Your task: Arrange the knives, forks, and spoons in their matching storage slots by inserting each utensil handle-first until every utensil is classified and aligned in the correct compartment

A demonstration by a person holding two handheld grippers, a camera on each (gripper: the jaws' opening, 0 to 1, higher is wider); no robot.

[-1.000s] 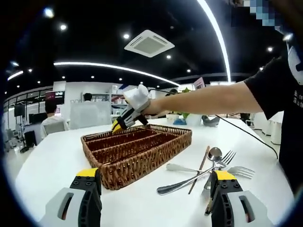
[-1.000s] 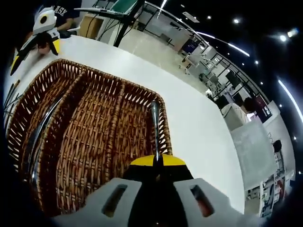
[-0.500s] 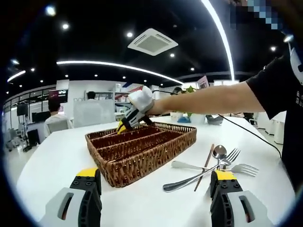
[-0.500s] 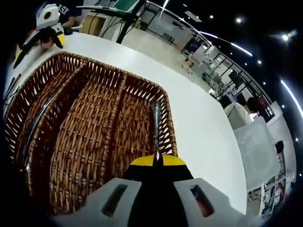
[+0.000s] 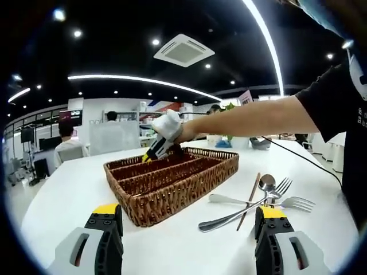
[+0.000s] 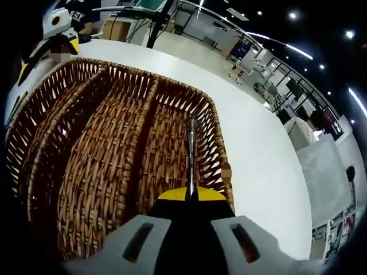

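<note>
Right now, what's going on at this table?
A person is sorting cutlery into a wicker tray on a white table. The right claw is shut on a metal utensil, holding it over the tray's outer compartment, handle pointing in; which kind of utensil cannot be told. The left claw is open, hanging above the table short of the tray. A spoon, forks and chopsticks lie loose beside the tray.

Since a second ago we see the right gripper (image 5: 153,153) dip lower over the far end of the wicker tray (image 5: 172,183), centre of the left gripper view. In the right gripper view, the clamped utensil (image 6: 191,154) now reaches deeper into the right-hand compartment.
</note>
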